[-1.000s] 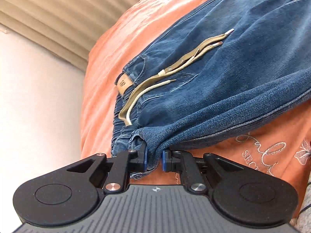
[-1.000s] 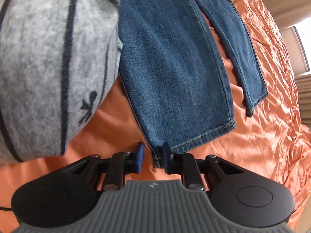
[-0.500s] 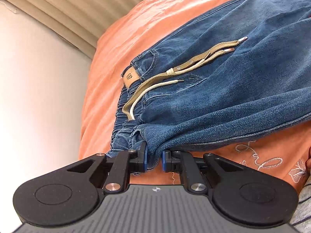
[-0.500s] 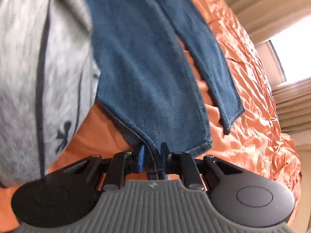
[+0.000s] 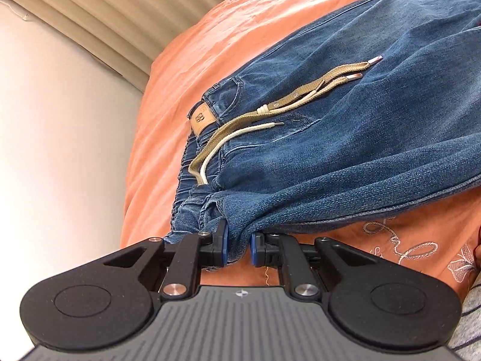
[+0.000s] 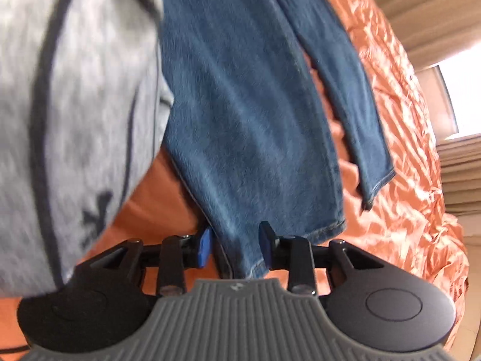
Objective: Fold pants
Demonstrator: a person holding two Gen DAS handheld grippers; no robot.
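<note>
Jeans flat on the orange bedspread, one gripper at each end.
Left gripper (image 5: 239, 245) clamped on waistband corner of the jeans (image 5: 345, 138), bottom centre of frame; drawstrings (image 5: 270, 111) lie mid-frame. Right gripper (image 6: 234, 246) jaws have just been opening, now apart, leg hem loose between them, pads not pressing. Bedspread (image 6: 405, 180) right side; grey striped sleeve (image 6: 69, 105) upper left.

Cloth on cloth, matt throughout

Blue denim pants (image 5: 345, 138) look coarse-woven with a flat tan woven drawstring (image 5: 240, 120); the orange crinkled bedspread (image 6: 415, 180) has a slight sheen; black plastic left gripper (image 5: 239, 245) looks matt.
</note>
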